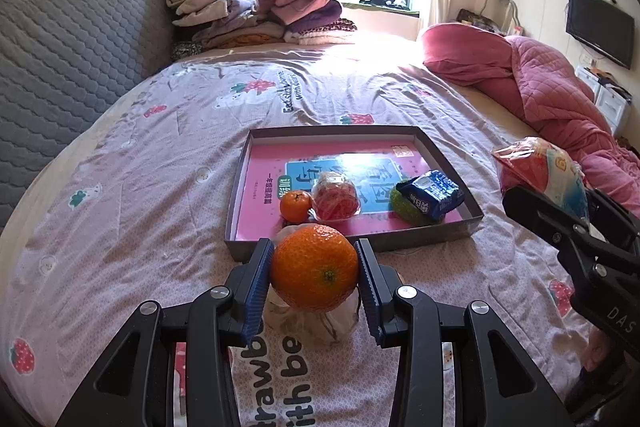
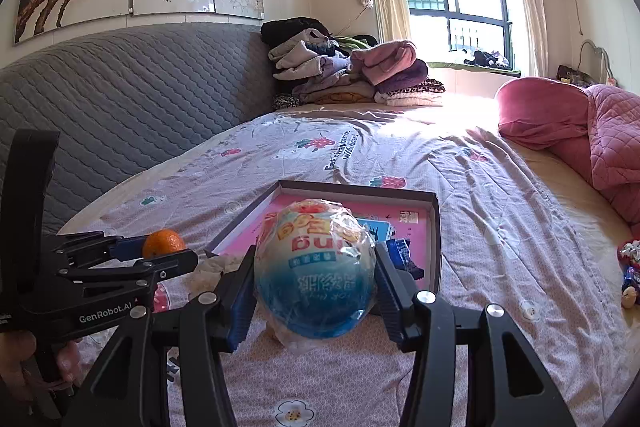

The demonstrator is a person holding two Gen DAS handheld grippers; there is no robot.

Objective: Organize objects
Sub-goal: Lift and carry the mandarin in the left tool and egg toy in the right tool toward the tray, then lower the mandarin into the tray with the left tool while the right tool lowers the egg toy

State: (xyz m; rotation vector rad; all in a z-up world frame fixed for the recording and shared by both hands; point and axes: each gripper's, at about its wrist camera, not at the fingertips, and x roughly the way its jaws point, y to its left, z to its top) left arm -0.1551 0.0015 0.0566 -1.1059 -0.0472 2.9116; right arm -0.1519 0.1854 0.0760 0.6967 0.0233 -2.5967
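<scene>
Left gripper jaws pinch a firm, bruisable orange at its equator; right gripper jaws pinch a light, slippery wrapped packet, box at twelve o'clock.

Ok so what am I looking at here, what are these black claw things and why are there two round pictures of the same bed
The claws are hand-held grippers, one in each of a person's hands, and each carries a fisheye camera looking along its fingers, hence two round views. The left gripper is clamped on an orange. The right gripper grips a plastic-wrapped snack bag. Ahead, on the strawberry-print bedsheet, sits a shallow box lined with a pink booklet. It holds a small tangerine, a red wrapped snack and a blue biscuit packet.
</scene>
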